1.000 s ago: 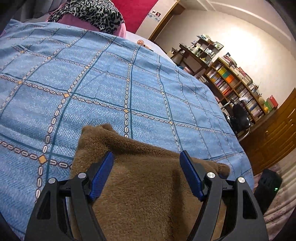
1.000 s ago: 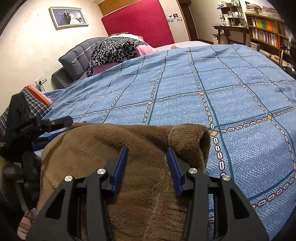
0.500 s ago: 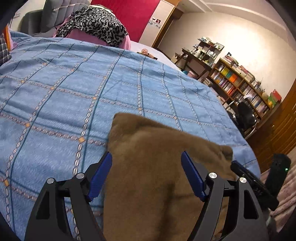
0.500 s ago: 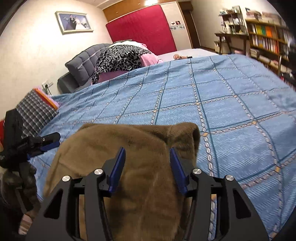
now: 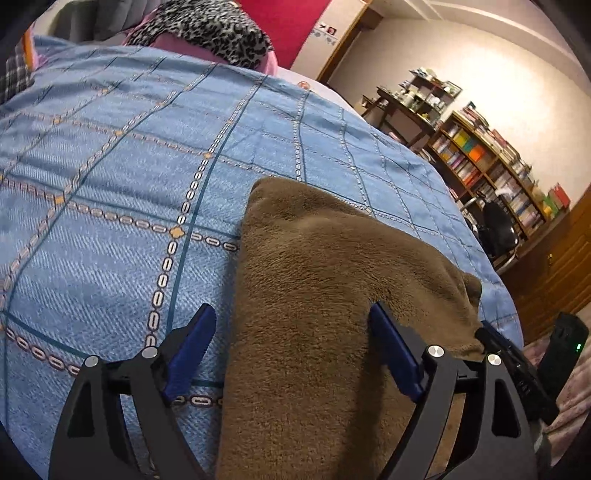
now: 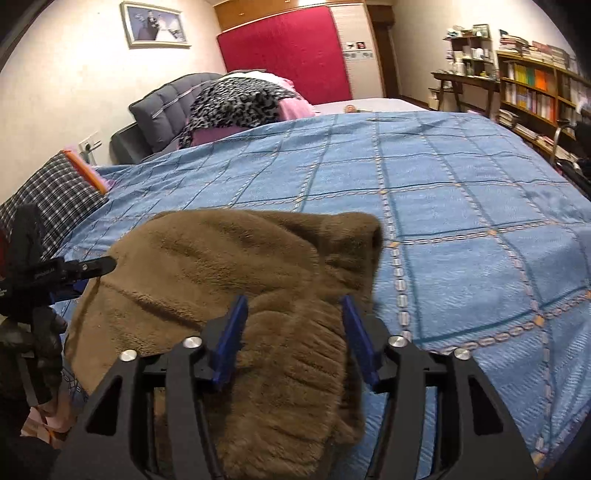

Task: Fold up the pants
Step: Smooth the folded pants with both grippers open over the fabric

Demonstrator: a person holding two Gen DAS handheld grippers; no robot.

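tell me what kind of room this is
Most likely a home bedroom. A bed with a blue checked cover fills the view, with a grey padded headboard at its far end and a framed photo on the wall above. Bookshelves line the side wall.

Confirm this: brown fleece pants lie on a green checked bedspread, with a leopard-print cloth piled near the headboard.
Wrong colour. The bedspread is blue, not green, as the right wrist view shows. The brown fleece pants do lie on it, with the leopard-print cloth piled near the headboard.
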